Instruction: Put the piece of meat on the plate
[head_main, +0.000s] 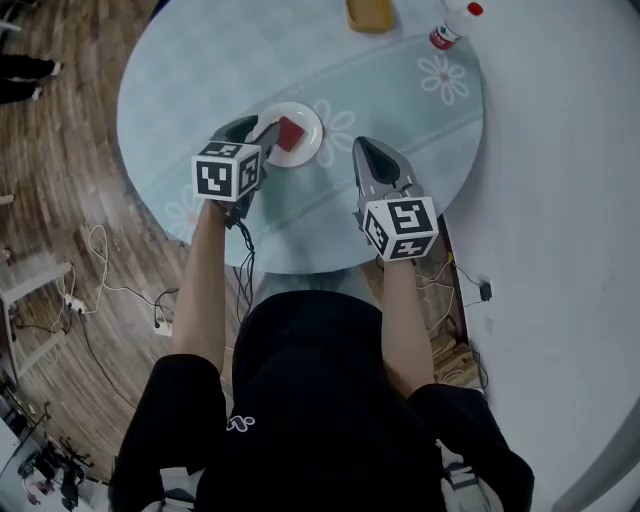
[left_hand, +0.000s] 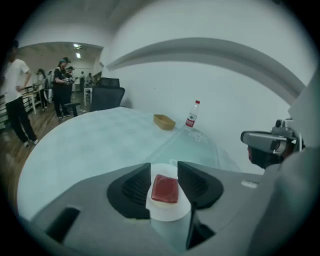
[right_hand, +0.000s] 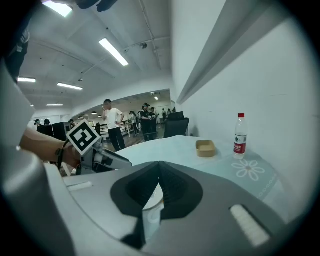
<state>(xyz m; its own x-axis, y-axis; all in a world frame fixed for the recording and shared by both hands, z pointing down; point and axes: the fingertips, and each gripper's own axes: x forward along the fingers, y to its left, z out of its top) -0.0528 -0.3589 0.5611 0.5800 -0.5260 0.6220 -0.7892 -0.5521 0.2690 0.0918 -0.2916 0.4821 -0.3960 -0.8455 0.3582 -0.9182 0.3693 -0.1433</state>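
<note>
**A:** Which step do we show here?

**B:** We judge the placing as good as done. The piece of meat (left_hand: 165, 189) lies flat on the plate (head_main: 312, 122), on the near left part of the desk (head_main: 200, 80). The left gripper (left_hand: 163, 169) hangs above it with its jaws released, a gap showing on each side of the meat. The right gripper (right_hand: 159, 170), near and to the right of the plate, has its jaws clenched on nothing.

**A:** What does the next move call for?

**B:** In our view, only a clean retreat: the left gripper goes up and back towards us without brushing the plate's rim. The right one need do nothing.

**A:** And the count?

**B:** We count one piece of meat, one plate, two grippers, and at the far edge of the desk one bottle (head_main: 445, 30) and one small tray (head_main: 370, 14), both well apart from the plate.
</note>
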